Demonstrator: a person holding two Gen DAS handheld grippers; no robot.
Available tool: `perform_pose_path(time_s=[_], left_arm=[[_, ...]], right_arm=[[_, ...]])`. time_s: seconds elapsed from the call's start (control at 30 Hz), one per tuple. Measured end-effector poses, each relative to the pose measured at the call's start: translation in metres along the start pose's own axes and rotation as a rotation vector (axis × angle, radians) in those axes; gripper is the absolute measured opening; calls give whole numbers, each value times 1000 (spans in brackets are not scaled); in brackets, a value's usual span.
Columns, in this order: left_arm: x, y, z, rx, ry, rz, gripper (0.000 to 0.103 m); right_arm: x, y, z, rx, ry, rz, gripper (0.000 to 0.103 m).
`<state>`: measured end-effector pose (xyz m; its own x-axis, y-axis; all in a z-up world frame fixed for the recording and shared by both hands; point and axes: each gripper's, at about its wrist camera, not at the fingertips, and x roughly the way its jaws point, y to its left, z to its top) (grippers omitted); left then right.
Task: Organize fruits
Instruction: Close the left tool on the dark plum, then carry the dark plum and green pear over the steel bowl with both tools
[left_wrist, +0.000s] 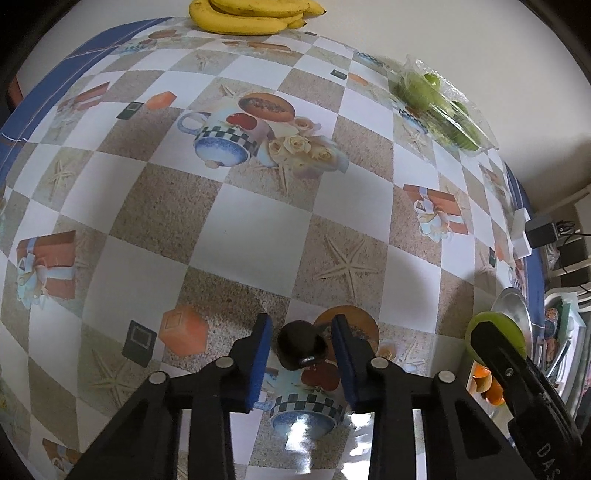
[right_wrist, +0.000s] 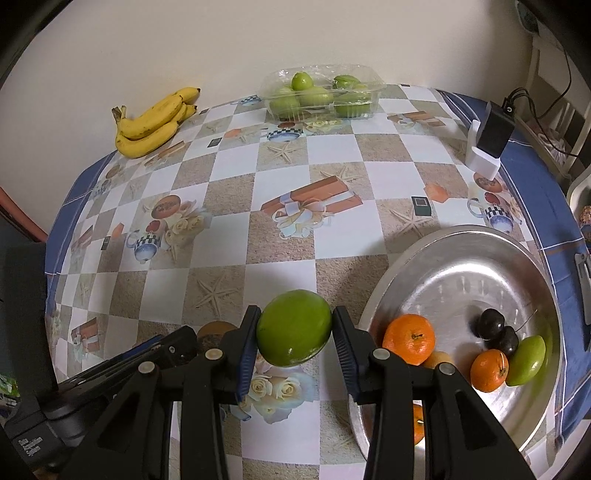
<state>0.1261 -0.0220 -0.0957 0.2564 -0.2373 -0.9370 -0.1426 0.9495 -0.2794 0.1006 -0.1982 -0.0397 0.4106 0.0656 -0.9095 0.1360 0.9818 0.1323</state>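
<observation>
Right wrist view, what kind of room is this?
Probably a home kitchen or dining corner: a table with a printed oilcloth, bananas against the wall, and a metal tray holding fruit.

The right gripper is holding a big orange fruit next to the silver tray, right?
Not quite. The fruit in the right gripper is green, not orange. It is beside the silver tray, as the right wrist view shows. The oranges are already in the tray.

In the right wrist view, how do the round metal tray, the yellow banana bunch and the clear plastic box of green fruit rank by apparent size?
1. Round metal tray.
2. Clear plastic box of green fruit and yellow banana bunch: they look alike, so no ranking.

The tray is nearer, so its lead is partly nearness.
</observation>
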Motion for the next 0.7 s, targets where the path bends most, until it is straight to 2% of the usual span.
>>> perform_pose_path(time_s=[0.07,0.7], left_arm=[[0,1,0,-6,1,-4,29],[-28,-7,2,4,-77,-35,29]], right_arm=[[0,0,0,0,0,2,41],[-8,0,-7,-12,3,-4,41]])
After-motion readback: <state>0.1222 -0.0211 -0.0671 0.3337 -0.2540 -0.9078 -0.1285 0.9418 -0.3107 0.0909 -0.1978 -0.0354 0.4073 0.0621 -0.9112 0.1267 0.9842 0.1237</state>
